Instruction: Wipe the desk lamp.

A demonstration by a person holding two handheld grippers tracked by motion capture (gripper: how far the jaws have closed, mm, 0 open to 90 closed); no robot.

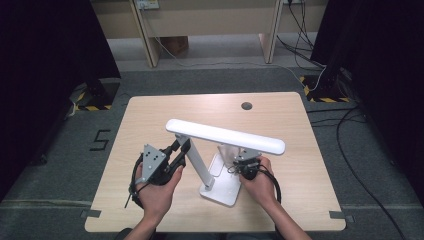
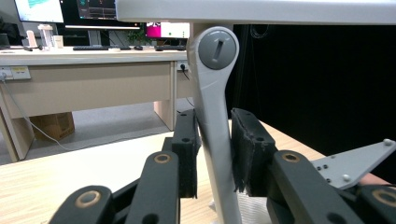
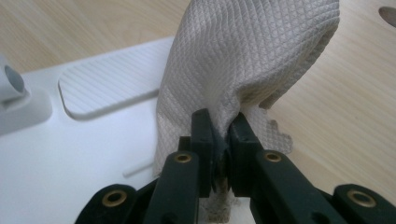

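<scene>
Hands come in from the near edge of the bench (image 1: 150,115), the left tool (image 2: 212,154) reaching forward with its jaws set either side of the grey upright arm (image 2: 212,116) of a white desk lamp (image 1: 225,136), the left pad touching it and a sliver of gap at the right pad. Right tool (image 3: 219,140) sits low beside the lamp's base (image 3: 70,154), jaws pressed together on a fold of pale waffle-textured cloth (image 3: 243,51) (its free end rises above the jaws, over the base's edge and the wood). Lamp's long head (image 1: 225,135) lies roughly level above both tools.
</scene>
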